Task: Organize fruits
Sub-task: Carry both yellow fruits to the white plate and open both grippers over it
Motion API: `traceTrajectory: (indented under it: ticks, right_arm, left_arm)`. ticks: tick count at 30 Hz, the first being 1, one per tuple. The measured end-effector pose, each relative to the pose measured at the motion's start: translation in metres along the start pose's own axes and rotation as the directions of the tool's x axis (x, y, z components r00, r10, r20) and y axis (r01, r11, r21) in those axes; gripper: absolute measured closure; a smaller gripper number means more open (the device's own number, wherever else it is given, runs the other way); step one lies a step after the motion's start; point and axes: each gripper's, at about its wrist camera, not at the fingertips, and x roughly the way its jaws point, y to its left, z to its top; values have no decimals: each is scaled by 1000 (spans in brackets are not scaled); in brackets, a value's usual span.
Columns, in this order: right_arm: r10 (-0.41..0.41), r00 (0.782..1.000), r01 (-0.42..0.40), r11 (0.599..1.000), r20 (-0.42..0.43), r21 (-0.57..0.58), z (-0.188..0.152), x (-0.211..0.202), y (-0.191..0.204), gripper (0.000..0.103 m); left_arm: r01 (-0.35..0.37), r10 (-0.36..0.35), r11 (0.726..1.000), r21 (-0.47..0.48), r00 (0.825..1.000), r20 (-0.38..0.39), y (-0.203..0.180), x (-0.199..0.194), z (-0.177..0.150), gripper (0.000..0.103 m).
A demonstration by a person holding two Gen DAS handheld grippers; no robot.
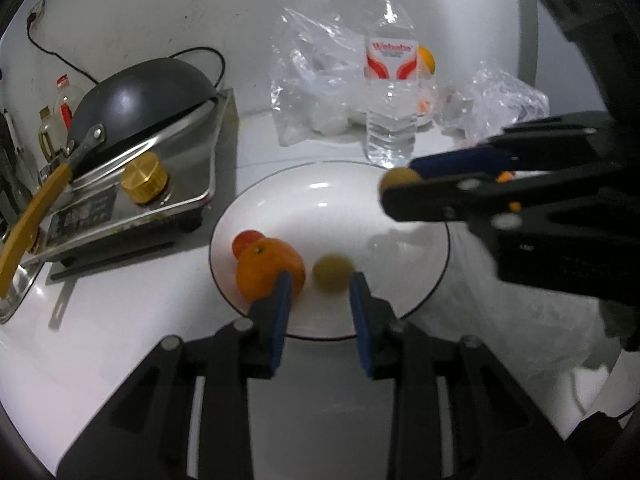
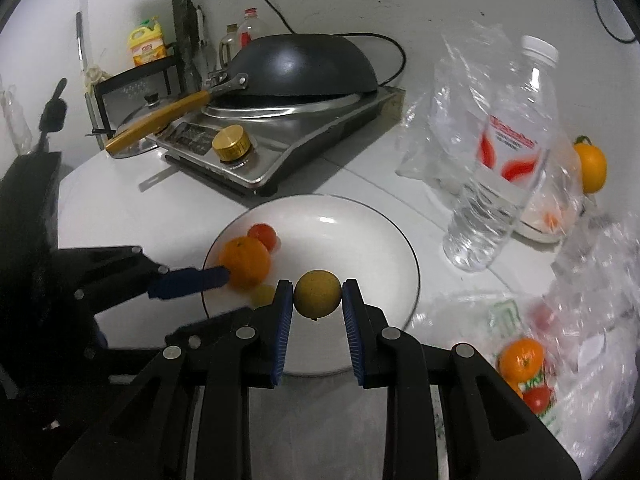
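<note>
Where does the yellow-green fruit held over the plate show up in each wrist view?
Left wrist: yellow-green fruit right of centre, at the tip of the right hand-held gripper.
Right wrist: the fruit low centre, pinched between the blue pads.
Shared landmark: white plate.

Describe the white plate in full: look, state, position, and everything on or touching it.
The white plate is round, shallow and glossy, likely ceramic, with a thin dark line around its rim. It lies flat on the white counter, in front of the steel cooker and left of the water bottle. On its left side sit an orange, a small red fruit behind it and a small yellowish fruit. The left tool hovers at that fruit with its jaws apart. The right tool holds a second yellowish fruit above the plate.
</note>
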Motion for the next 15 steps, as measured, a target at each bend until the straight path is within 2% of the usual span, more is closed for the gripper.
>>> traceTrajectory:
  ticks: [6,15]
  right_arm:
    - [2,1000,-3,1000,-14,-8,20,24,5,76]
    - [7,998,-7,1000,-69,4,43,70,12,76]
  left_arm:
    - [-30,35,996,-79,997,71,32,-17,2,69]
    - [-65,80,981,-180,994,79,77,-19,-10,69]
